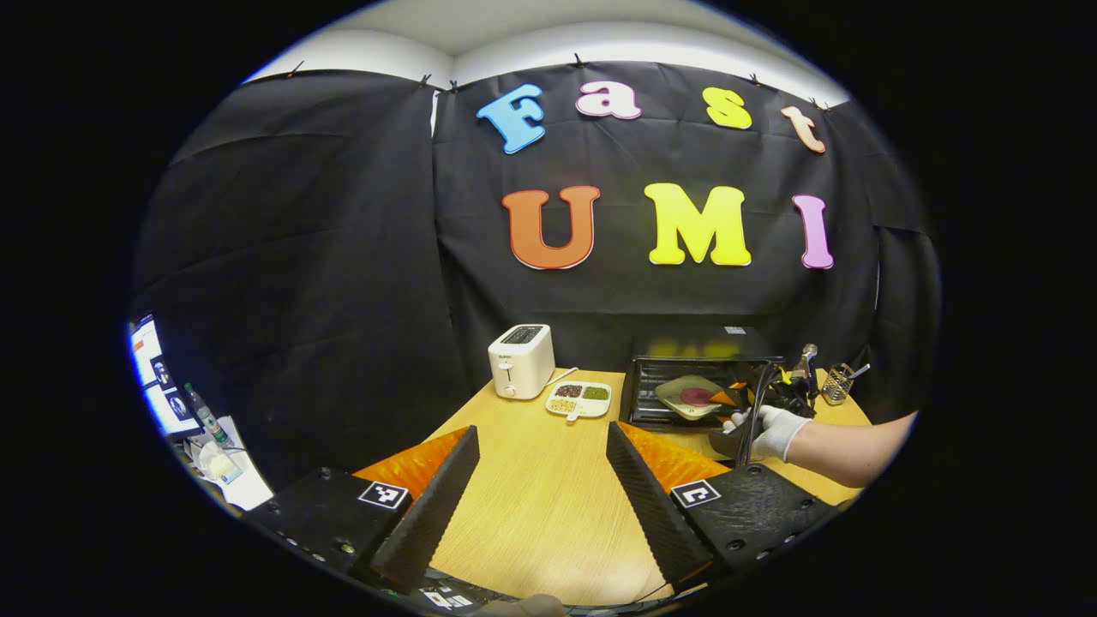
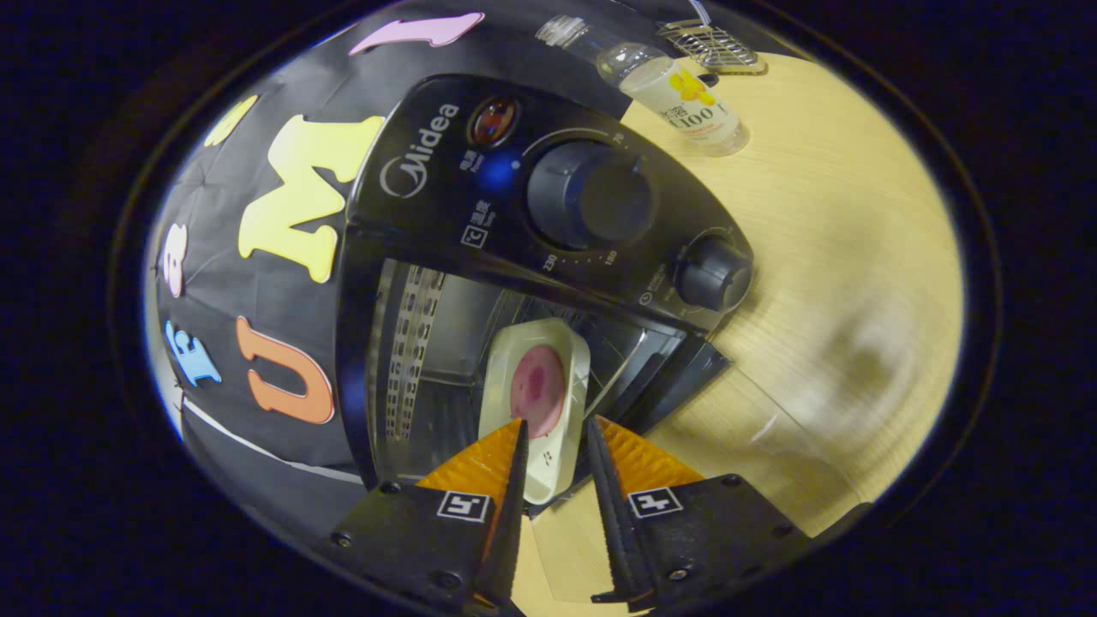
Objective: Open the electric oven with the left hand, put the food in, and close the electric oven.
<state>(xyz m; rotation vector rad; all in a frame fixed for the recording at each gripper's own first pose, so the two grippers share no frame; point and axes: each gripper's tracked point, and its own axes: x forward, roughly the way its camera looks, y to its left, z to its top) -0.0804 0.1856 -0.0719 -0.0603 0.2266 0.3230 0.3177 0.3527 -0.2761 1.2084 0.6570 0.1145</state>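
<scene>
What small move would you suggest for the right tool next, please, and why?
Probably push the plate a little deeper: the right tool grips its near rim, the plate is partly inside the open oven, and the left tool waits open.

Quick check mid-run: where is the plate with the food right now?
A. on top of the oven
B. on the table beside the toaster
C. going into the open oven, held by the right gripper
C: the right gripper pinches the plate rim, and the plate sits inside the oven cavity, door open.
</scene>
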